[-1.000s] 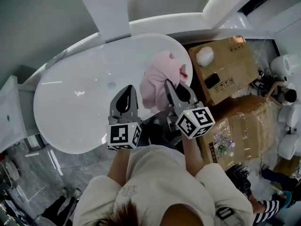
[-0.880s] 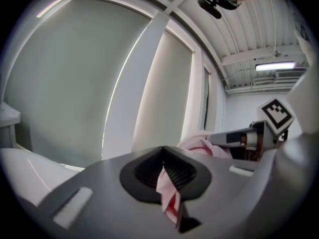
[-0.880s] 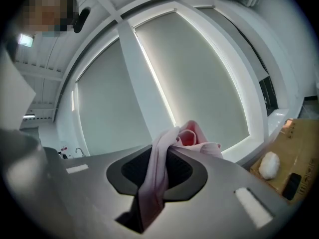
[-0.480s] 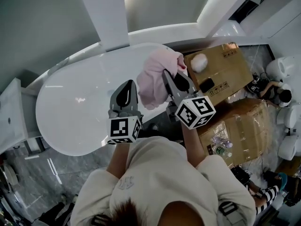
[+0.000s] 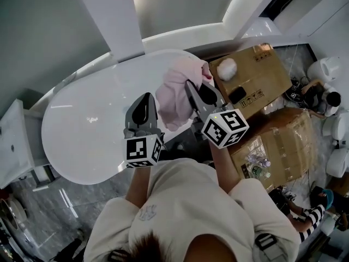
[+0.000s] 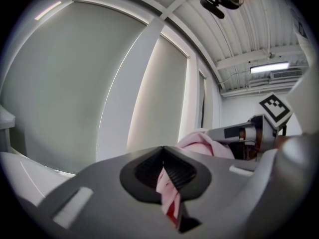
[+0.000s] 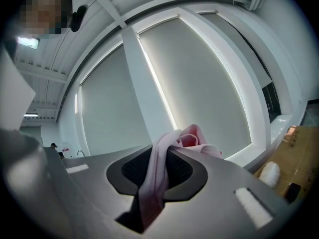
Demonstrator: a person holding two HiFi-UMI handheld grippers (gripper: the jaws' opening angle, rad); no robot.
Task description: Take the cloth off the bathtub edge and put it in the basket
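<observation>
The pink cloth (image 5: 175,91) hangs bunched above the right end of the white bathtub (image 5: 92,130), lifted off its edge. My right gripper (image 5: 191,89) is shut on the cloth, a fold of which runs down between its jaws in the right gripper view (image 7: 154,183), where the cloth (image 7: 192,136) bulges above them. My left gripper (image 5: 145,100) sits just left of the bundle. In the left gripper view it (image 6: 167,183) pinches a thin pink strip, with the cloth (image 6: 204,143) beyond. No basket is in view.
Cardboard boxes (image 5: 256,75) stand right of the tub, one carrying a white fluffy ball (image 5: 226,68); a lower box (image 5: 278,146) holds bottles. A white pillar (image 5: 114,21) rises behind the tub. People stand at the far right (image 5: 322,100).
Both grippers and the cloth have shifted slightly up and left over the tub's end; the cloth hangs a little higher off the rim. Both grips are unchanged.
</observation>
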